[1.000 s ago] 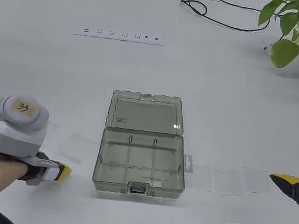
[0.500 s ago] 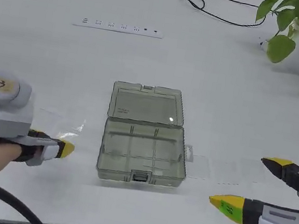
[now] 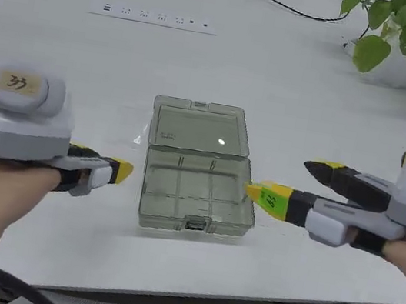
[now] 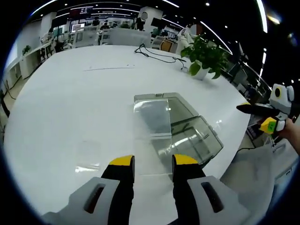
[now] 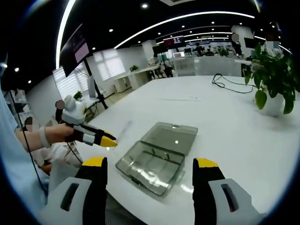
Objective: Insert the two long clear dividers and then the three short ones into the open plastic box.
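Status: plastic box (image 3: 198, 171) lying open on table (image 3: 299, 90), lid lying flat behind base. Just left of box, left claw (image 3: 118, 170) hovering, jaws standing narrowly apart, gripping nothing discernible. Just right of box, right claw (image 3: 282, 179) hovering, jaws gaping wide, carrying nothing. One clear divider (image 4: 88, 157) lying flat on table, left of box, apart from it.
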{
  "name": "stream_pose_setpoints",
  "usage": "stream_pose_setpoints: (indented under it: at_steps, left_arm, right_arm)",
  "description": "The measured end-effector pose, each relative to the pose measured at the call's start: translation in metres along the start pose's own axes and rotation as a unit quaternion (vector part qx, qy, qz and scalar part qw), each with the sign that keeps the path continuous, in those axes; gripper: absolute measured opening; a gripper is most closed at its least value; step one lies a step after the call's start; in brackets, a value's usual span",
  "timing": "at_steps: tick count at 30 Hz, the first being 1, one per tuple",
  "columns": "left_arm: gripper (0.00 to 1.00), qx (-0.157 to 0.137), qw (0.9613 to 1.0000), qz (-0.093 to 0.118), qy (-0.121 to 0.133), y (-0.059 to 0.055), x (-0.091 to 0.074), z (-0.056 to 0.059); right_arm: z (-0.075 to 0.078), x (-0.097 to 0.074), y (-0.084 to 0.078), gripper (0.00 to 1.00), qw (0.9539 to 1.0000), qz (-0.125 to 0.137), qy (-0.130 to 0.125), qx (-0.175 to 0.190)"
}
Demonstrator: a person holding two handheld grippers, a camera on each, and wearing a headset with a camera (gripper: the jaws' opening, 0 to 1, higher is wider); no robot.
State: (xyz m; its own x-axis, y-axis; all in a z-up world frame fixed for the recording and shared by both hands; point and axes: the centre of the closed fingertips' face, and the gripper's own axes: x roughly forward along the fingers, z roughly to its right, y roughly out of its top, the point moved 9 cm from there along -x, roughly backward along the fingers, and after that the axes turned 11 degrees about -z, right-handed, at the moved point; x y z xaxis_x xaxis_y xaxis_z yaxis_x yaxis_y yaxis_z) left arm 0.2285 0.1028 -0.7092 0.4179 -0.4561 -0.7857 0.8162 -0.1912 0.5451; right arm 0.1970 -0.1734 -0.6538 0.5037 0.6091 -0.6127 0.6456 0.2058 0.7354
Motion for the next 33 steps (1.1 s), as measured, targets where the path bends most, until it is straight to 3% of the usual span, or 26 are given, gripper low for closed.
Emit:
stream_pose_setpoints:
  at_steps: [4,7,13,19,23,25,33]
  left_arm:
    - [0.29,0.000,0.9998,0.020,-0.009,0.006,0.000,0.002]
    - [0.30,0.001,0.9994,0.030,-0.016,0.011,-0.001,0.003]
    - [0.29,0.002,0.9983,0.049,-0.032,0.019,-0.001,0.007]
    - [0.30,-0.002,0.9974,0.052,-0.050,0.020,0.003,0.012]
    - [0.29,-0.001,0.9971,0.051,-0.056,0.021,0.006,0.013]
    - [0.29,-0.008,0.9964,0.055,-0.063,0.023,0.007,0.014]
    - [0.29,-0.013,0.9956,0.057,-0.074,0.024,0.009,0.013]
  right_arm:
    - [-0.003,0.021,0.013,0.65,0.9998,-0.010,0.015,0.008]
    - [-0.015,0.039,0.021,0.62,0.9978,-0.009,0.049,0.044]
    - [-0.025,0.068,0.037,0.48,0.9940,-0.011,0.069,0.084]
    - [-0.030,0.088,0.048,0.34,0.9842,-0.005,0.096,0.149]
    - [-0.031,0.099,0.054,0.27,0.9810,-0.006,0.097,0.167]
    - [-0.033,0.106,0.055,0.25,0.9825,-0.017,0.091,0.162]
    - [-0.034,0.121,0.060,0.14,0.9762,-0.023,0.091,0.195]
